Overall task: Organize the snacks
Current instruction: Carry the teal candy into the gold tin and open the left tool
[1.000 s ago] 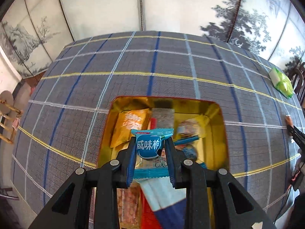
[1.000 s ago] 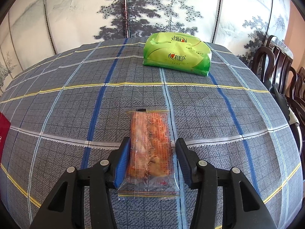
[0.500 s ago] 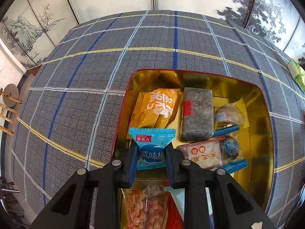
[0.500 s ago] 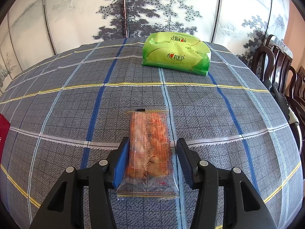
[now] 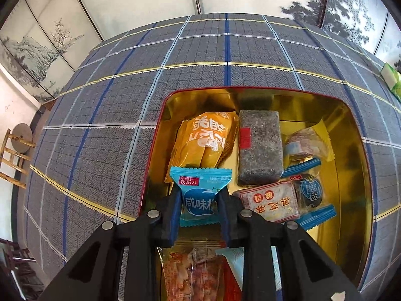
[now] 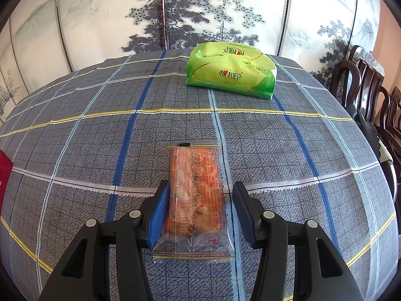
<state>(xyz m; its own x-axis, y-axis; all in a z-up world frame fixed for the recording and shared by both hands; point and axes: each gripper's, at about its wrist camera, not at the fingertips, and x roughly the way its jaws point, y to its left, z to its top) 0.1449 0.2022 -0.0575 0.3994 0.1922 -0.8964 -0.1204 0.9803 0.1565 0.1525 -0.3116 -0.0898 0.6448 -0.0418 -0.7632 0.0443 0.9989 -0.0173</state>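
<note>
In the left wrist view my left gripper (image 5: 199,200) is shut on a small blue snack packet (image 5: 199,188) and holds it over the near left part of a gold-lined red tin (image 5: 356,165). The tin holds several snacks: an orange packet (image 5: 205,138), a dark grey bar (image 5: 259,145), a red-labelled cake (image 5: 269,200). In the right wrist view my right gripper (image 6: 199,208) is open around a clear-wrapped orange snack bar (image 6: 196,195) that lies flat on the checked tablecloth (image 6: 100,125). Its left pad touches the wrapper; the right pad stands apart.
A green tissue pack (image 6: 230,72) lies at the far side of the table, and also shows at the right edge of the left wrist view (image 5: 393,80). Dark wooden chairs (image 6: 371,95) stand at the right. A painted folding screen (image 6: 200,12) stands behind the table.
My left gripper with the blue packet has moved down and closer into the tin. My right gripper has opened slightly wider around the orange bar, which has not moved.
</note>
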